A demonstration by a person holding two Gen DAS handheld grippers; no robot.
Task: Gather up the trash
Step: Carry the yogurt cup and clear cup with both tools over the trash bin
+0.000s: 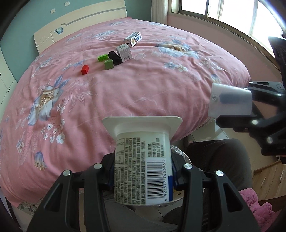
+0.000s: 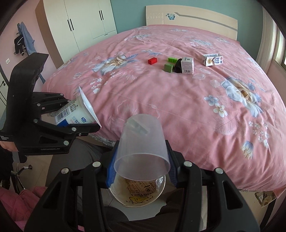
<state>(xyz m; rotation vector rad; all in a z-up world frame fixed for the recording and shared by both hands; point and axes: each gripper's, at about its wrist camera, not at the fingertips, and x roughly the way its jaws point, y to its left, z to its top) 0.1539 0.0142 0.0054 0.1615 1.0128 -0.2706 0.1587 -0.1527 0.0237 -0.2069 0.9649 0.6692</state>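
Note:
My left gripper (image 1: 143, 171) is shut on a white yogurt cup (image 1: 143, 160), held on its side above a foil-lined bin (image 1: 180, 155) at the foot of the bed; the yogurt cup also shows in the right wrist view (image 2: 75, 112). My right gripper (image 2: 141, 160) is shut on a clear plastic cup (image 2: 141, 141), mouth toward the camera, right over the bin (image 2: 137, 194). The plastic cup also shows in the left wrist view (image 1: 230, 100). Two milk cartons (image 2: 212, 59) (image 2: 187, 65) lie far out on the pink bed.
A red block (image 2: 152, 60), two green blocks (image 2: 169, 67) and a black object (image 2: 177, 66) lie near the cartons on the pink bedspread (image 2: 160, 98). A wardrobe (image 2: 85, 23) stands at left, a window (image 1: 232, 16) beside the bed. The person's legs (image 1: 219, 160) are beside the bin.

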